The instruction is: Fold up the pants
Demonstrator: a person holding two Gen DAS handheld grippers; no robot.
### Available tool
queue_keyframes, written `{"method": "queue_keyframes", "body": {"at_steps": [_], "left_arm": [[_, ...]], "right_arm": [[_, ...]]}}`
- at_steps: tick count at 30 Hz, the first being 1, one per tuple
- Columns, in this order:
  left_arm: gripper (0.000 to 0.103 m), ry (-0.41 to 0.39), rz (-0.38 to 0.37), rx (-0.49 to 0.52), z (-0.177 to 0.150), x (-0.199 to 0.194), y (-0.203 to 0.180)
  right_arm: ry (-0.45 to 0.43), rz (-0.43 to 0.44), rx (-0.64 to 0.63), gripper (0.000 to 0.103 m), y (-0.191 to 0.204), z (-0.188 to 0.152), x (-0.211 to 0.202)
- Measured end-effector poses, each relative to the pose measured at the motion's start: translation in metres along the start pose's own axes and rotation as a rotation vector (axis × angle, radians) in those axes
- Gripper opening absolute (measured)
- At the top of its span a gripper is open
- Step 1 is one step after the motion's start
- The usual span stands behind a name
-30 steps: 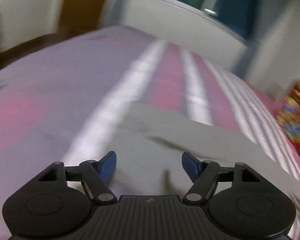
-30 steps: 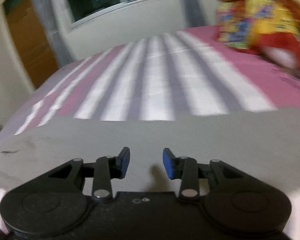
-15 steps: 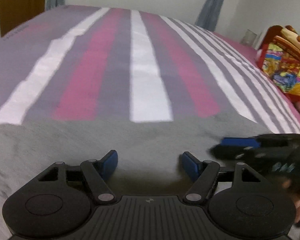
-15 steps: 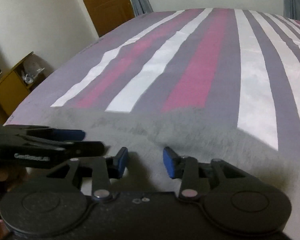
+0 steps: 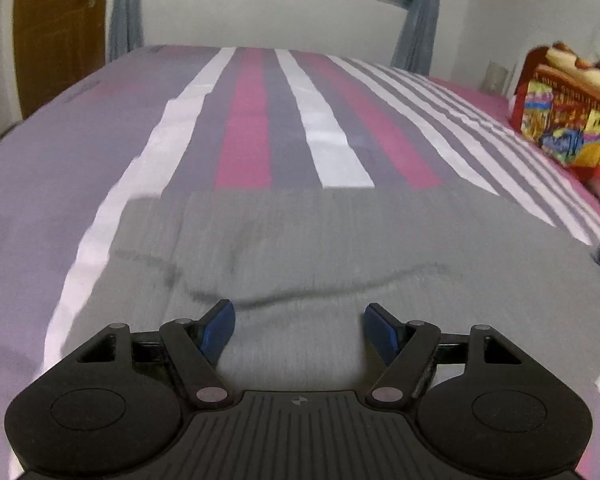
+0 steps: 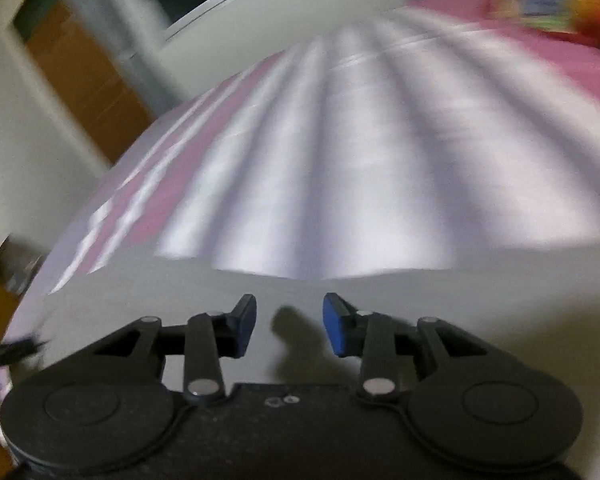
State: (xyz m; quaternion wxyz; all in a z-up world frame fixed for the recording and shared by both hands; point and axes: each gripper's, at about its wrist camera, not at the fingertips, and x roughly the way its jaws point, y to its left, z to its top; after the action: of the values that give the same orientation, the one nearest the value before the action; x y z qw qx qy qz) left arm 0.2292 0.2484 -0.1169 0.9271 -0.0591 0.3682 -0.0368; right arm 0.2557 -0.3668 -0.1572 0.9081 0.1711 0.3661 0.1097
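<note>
Grey pants (image 5: 340,248) are lying flat on the striped bed (image 5: 248,120); left claw (image 5: 299,326) and right claw (image 6: 289,322) are being held open, gripping nothing. The near edge should be pinched evenly at both ends before being lifted

Your left gripper (image 5: 299,326): matte black body, ribbed centre plate, round side housings, silver pivot pins, blue finger pads (image 5: 219,330). Your right gripper (image 6: 289,325): same black linkage, blue pads, smooth plate, small white marks.

Grey pants (image 5: 340,240) lie on a bed (image 5: 256,128) striped in pink, white and grey. Each black gripper (image 5: 298,330) carries blue pads (image 5: 220,328). A red, yellow and blue printed blanket (image 5: 568,120) sits beside a brown door (image 5: 60,24).
</note>
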Motion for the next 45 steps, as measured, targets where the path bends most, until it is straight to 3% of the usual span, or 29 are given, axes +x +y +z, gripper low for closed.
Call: {"method": "queue_keyframes", "body": {"at_steps": [4, 5, 6, 9, 11, 14, 15, 16, 17, 18, 20, 21, 25, 28, 33, 36, 38, 41, 45], "left_arm": [[0.072, -0.015, 0.045, -0.016, -0.010, -0.014, -0.003], [0.072, -0.019, 0.062, -0.009, -0.010, -0.018, -0.006], [0.072, -0.026, 0.074, 0.001, -0.011, -0.023, -0.011], [0.086, -0.036, 0.085, -0.004, -0.017, -0.034, -0.018], [0.087, -0.011, 0.091, -0.028, -0.023, -0.033, -0.018], [0.087, 0.022, 0.098, -0.037, -0.029, -0.025, -0.017], [0.087, 0.026, 0.103, -0.039, -0.030, -0.023, -0.018], [0.088, 0.031, 0.107, -0.038, -0.030, -0.021, -0.019], [0.088, 0.036, 0.113, -0.038, -0.029, -0.021, -0.020], [0.088, 0.041, 0.119, -0.039, -0.027, -0.022, -0.022], [0.088, 0.051, 0.126, -0.027, -0.026, -0.024, -0.024], [0.088, 0.054, 0.126, -0.018, -0.027, -0.024, -0.024], [0.089, 0.045, 0.119, -0.046, -0.031, -0.023, -0.021], [0.095, 0.051, 0.123, -0.052, -0.030, -0.019, -0.024], [0.099, 0.062, 0.132, -0.046, -0.029, -0.014, -0.029], [0.099, 0.060, 0.131, -0.045, -0.030, -0.015, -0.029], [0.099, 0.060, 0.127, -0.044, -0.030, -0.015, -0.028], [0.099, 0.063, 0.121, -0.040, -0.030, -0.016, -0.027], [0.099, 0.072, 0.127, -0.029, -0.027, -0.017, -0.028]], "right_arm": [[-0.131, -0.246, 0.212, 0.024, -0.105, 0.000, -0.074], [-0.154, -0.313, 0.277, 0.028, -0.124, 0.000, -0.097], [-0.179, -0.319, 0.311, 0.038, -0.134, -0.002, -0.116], [-0.228, -0.229, 0.262, 0.037, -0.132, -0.013, -0.161], [-0.223, -0.184, 0.213, 0.037, -0.121, -0.023, -0.171], [-0.195, -0.137, 0.255, 0.037, -0.126, -0.037, -0.161], [-0.154, -0.162, 0.274, 0.033, -0.134, -0.041, -0.154], [-0.114, -0.217, 0.305, 0.004, -0.144, -0.045, -0.144], [-0.131, -0.249, 0.364, 0.000, -0.154, -0.049, -0.146], [-0.187, -0.249, 0.440, 0.000, -0.161, -0.051, -0.157], [-0.312, -0.217, 0.526, 0.020, -0.165, -0.060, -0.183], [-0.352, -0.197, 0.544, 0.035, -0.164, -0.065, -0.194], [-0.371, -0.133, 0.573, 0.034, -0.164, -0.077, -0.207], [-0.369, -0.115, 0.606, 0.032, -0.172, -0.075, -0.202], [-0.308, -0.094, 0.667, 0.030, -0.186, -0.075, -0.182], [-0.286, -0.095, 0.654, 0.005, -0.184, -0.071, -0.175], [-0.305, -0.119, 0.580, 0.005, -0.172, -0.068, -0.179], [-0.354, -0.099, 0.580, 0.004, -0.170, -0.075, -0.193], [-0.270, -0.127, 0.581, 0.007, -0.179, -0.081, -0.180]]}}
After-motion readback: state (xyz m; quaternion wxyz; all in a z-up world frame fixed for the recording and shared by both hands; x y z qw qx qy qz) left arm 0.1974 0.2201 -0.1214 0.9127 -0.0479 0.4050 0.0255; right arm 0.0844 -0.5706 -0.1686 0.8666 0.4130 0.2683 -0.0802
